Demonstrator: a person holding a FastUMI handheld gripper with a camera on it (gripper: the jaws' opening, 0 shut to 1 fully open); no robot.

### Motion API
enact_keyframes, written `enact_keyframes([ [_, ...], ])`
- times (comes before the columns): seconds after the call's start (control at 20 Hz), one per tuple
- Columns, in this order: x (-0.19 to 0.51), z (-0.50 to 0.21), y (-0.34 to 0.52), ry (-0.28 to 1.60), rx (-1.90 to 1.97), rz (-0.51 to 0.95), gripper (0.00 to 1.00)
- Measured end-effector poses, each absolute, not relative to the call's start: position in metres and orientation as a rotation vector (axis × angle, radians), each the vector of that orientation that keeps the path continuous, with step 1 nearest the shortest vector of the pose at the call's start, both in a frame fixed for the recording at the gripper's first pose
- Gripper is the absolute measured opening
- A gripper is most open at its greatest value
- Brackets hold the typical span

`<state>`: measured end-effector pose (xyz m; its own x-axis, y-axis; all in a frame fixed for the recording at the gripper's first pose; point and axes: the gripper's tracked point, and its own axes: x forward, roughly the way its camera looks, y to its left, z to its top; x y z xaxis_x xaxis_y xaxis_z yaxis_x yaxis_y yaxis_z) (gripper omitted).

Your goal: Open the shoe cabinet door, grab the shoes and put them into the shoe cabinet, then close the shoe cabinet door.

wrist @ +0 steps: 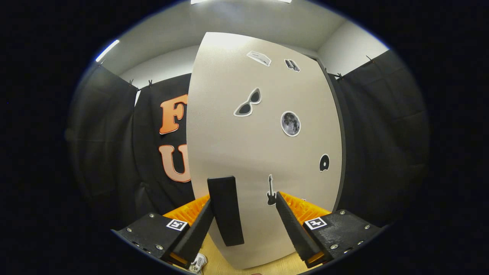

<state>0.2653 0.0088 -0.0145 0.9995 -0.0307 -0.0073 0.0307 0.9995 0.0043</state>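
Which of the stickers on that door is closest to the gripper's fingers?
The guitar sticker, just above the open gripper, beside the black door handle. The sunglasses, moon and other stickers sit higher on the cabinet door.

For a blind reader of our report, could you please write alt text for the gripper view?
The open gripper faces the beige cabinet door, with the door's black handle between its fingers, beside the left one. Stickers dot the door, and a white shoe lies on the floor below the left finger.
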Motion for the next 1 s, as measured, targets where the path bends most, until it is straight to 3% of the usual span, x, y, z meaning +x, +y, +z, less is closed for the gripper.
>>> enact_keyframes([
  [1.0, 0.246, -0.007, 0.004, -0.009, 0.015, 0.013, 0.95],
])
